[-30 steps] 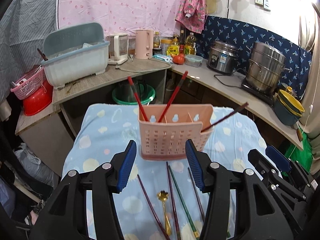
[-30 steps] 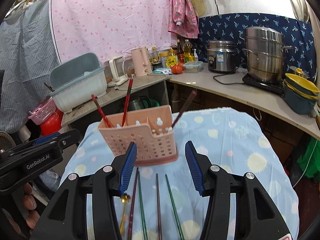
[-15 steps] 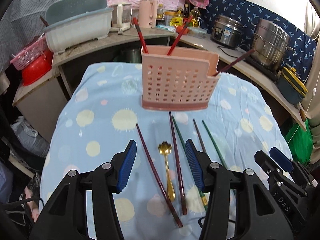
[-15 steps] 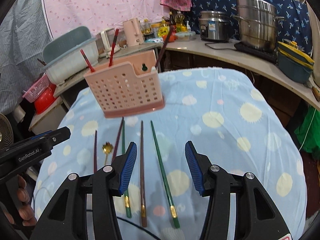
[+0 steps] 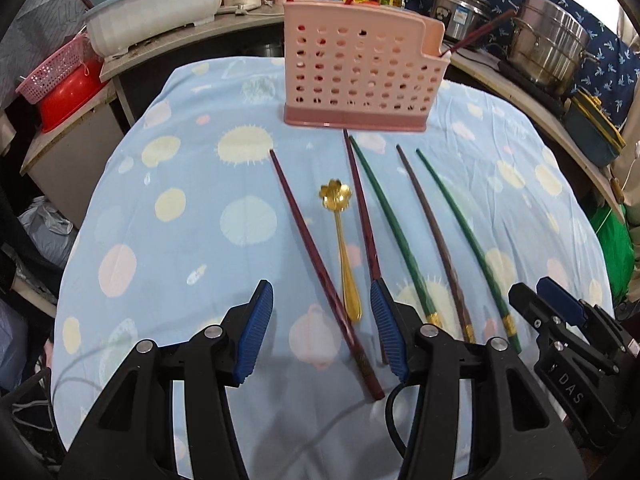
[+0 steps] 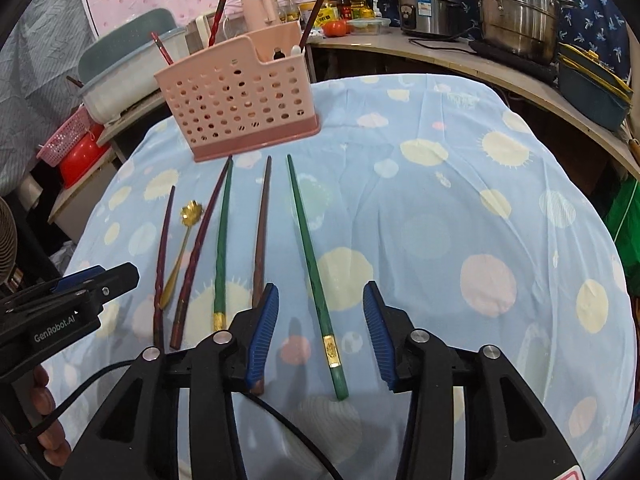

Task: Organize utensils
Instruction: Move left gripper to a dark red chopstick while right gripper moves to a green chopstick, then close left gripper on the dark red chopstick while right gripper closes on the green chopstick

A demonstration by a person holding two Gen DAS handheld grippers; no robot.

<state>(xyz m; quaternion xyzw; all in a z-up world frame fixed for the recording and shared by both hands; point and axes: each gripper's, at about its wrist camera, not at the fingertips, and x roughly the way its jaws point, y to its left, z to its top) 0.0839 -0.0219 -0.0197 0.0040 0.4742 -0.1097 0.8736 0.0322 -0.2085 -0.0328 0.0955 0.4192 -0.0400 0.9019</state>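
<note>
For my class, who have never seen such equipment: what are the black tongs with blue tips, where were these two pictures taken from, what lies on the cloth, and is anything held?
They are hand-held grippers, one in each of a person's hands, each carrying a camera looking along its fingers. One picture is from the left gripper, the other from the right gripper. On the blue spotted tablecloth lie five chopsticks, two of them green, and a gold spoon, before a pink perforated utensil holder already containing chopsticks. Nothing is held: both grippers are open. The right gripper's jaws have just been closing, with a green chopstick between them, untouched.
</note>
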